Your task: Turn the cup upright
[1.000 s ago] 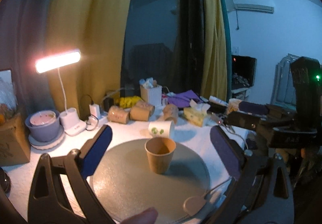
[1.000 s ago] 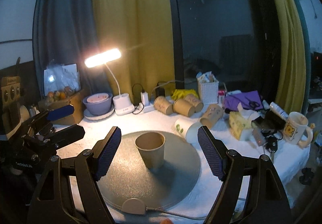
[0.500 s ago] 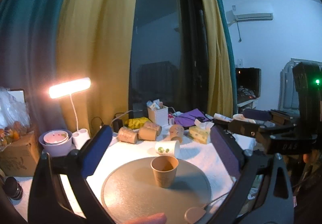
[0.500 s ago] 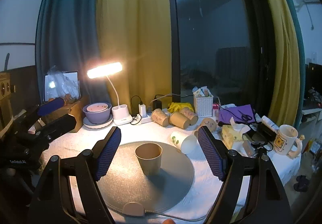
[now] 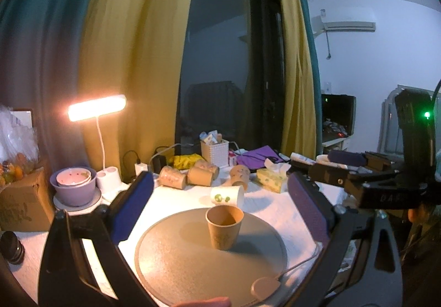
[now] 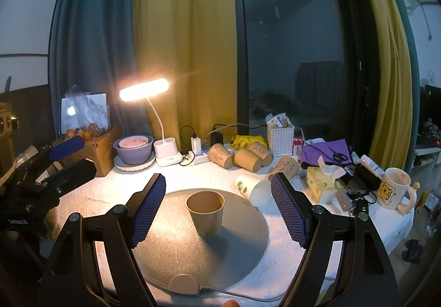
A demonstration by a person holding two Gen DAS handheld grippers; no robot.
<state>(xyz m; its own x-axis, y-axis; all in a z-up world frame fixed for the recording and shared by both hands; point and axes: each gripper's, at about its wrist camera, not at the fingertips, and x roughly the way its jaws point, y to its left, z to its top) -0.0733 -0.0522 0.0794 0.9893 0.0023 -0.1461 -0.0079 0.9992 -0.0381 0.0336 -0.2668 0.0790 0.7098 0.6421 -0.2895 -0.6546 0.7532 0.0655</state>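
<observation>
A brown paper cup [image 5: 224,227] stands upright, mouth up, on a round grey mat [image 5: 176,260]; it also shows in the right wrist view [image 6: 206,211] on the mat [image 6: 239,249]. My left gripper [image 5: 220,209] is open and empty, held back from the cup and above the mat. My right gripper [image 6: 217,209] is open and empty, also back from the cup. Each gripper shows in the other's view: the right one [image 5: 355,171] at the right, the left one [image 6: 66,158] at the left.
A white cup [image 6: 252,189] lies on its side just behind the mat. Several brown cups [image 6: 239,156] lie further back by a lit desk lamp [image 6: 144,90], purple bowls [image 6: 133,148], a white basket [image 6: 279,137], a tissue box [image 6: 322,185] and a bear mug [image 6: 392,192].
Both grippers have lifted and drawn back from the cup, so it looks smaller and lower in both views. The cup has stayed upright on the mat.
</observation>
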